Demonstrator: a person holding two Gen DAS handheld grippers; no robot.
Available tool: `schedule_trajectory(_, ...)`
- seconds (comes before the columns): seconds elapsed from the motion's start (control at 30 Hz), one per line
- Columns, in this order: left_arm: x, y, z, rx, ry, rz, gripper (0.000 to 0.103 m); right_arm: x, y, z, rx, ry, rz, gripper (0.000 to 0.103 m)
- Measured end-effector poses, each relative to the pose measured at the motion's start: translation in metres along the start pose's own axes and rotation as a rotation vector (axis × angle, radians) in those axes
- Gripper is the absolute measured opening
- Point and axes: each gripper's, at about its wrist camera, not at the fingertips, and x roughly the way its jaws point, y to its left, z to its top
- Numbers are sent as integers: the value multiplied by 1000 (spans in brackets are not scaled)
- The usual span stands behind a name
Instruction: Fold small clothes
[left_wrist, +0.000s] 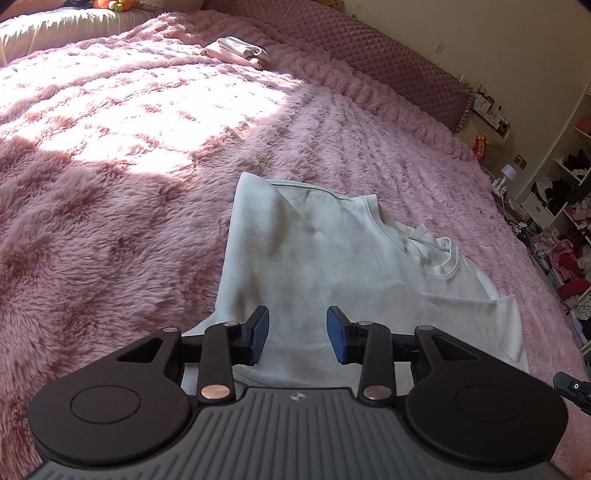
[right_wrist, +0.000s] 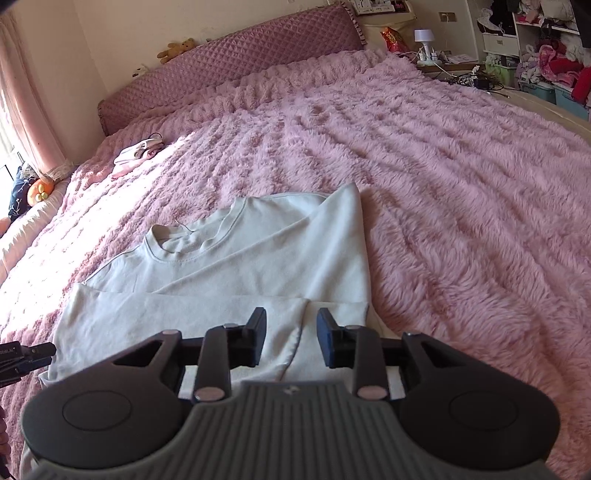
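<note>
Squarely ahead of both grippers, a pale grey-white shirt (left_wrist: 332, 266) lies partly folded on the fluffy pink blanket (left_wrist: 110, 155), one side already turned over its body and the round collar (right_wrist: 192, 240) still showing. From the left wrist camera the cloth runs from 12 o'clock down beneath the left gripper (left_wrist: 297, 338), whose blue-padded fingers (left_wrist: 338, 339) stand apart above the fabric, holding nothing. From the right wrist camera the right gripper (right_wrist: 290, 341) hangs over the near hem, fingers likewise spread and empty, a fold edge running between them. Well apart, toward 10 o'clock in that view, a small pile of folded clothes (right_wrist: 138, 153) rests near the quilted mauve headboard (right_wrist: 236, 66). Cluttered shelves (right_wrist: 535, 48) fill the 1 o'clock corner.
</note>
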Motion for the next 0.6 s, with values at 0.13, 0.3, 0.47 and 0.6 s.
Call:
schedule_trajectory(0.13,-45,-13,-21,61,19,11,64,-53,5,-9,-34,-10,69,35)
schedule_trajectory(0.3,-96,-18,-54,83,78,-36,69,-117,14,-35,-124,-32,73,51)
schedule_trajectory(0.47,-143,-21,-91,112,110,33,73,-168,11,-68,-117,-3,89,62)
schedule_trajectory(0.6,-167,-22,-112,149,128,86,73,-194,5,-100,-130,44,71,65)
